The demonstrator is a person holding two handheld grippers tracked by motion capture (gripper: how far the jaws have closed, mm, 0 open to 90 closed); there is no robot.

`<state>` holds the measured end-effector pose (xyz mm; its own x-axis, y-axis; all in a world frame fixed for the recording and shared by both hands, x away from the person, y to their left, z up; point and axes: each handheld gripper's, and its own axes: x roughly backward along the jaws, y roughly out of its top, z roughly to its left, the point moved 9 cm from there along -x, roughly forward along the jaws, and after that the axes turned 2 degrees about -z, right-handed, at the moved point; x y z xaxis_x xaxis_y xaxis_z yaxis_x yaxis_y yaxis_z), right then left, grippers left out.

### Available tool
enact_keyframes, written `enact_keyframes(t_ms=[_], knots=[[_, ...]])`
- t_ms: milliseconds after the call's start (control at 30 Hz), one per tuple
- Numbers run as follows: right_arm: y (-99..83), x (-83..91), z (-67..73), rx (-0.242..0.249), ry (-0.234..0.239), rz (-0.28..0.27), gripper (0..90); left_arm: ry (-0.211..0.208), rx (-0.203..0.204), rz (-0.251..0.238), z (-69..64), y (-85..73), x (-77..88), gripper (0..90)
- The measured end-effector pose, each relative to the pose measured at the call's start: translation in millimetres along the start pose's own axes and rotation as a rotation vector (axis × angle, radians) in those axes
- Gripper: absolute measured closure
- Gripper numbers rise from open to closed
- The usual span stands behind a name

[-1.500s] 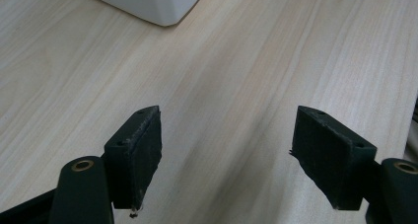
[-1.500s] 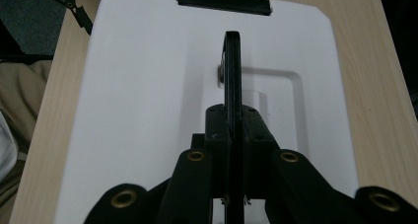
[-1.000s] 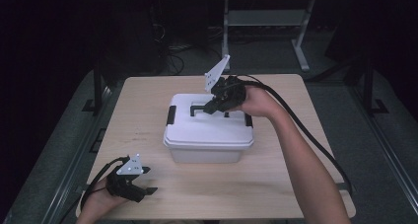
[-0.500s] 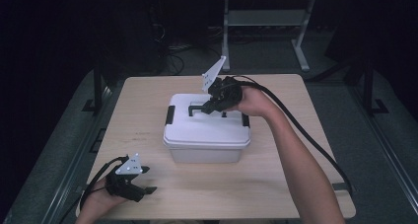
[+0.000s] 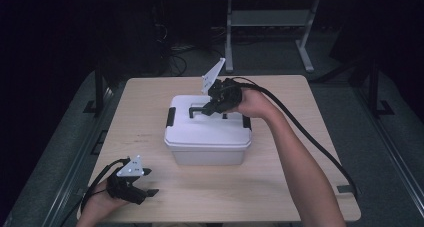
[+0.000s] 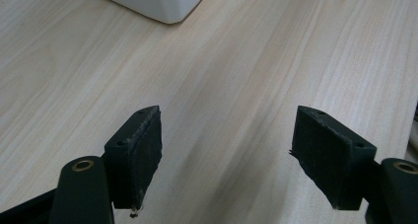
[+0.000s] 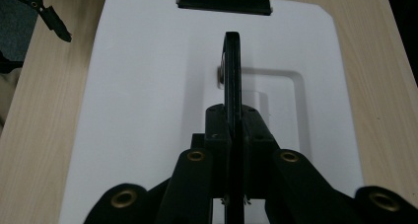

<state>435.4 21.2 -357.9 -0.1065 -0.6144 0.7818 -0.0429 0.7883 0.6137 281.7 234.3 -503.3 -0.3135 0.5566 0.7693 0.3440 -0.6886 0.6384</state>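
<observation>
Now gripping the box handle.
My right gripper [image 7: 231,130] is clamped on the black handle [image 7: 232,66] of the white box [image 5: 207,134]; my left gripper [image 6: 226,160] rests open-jawed on the table [image 5: 280,187].

table [image 5: 310,187]: light wood | desk frame [image 5: 265,22]: behind, dark floor

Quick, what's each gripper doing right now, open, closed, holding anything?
Left gripper: open, nothing between its jaws, low over the table.
Right gripper: closed on the black handle of the white box.
</observation>
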Motion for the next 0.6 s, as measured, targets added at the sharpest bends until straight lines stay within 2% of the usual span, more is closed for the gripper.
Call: enact_keyframes(t_ms=[600], knots=[[-3.9,-10.1,-0.8,-0.008,0.021,-0.002,83.7,0.002,0.008,-0.001,1.0,-1.9,0.6,27.2]])
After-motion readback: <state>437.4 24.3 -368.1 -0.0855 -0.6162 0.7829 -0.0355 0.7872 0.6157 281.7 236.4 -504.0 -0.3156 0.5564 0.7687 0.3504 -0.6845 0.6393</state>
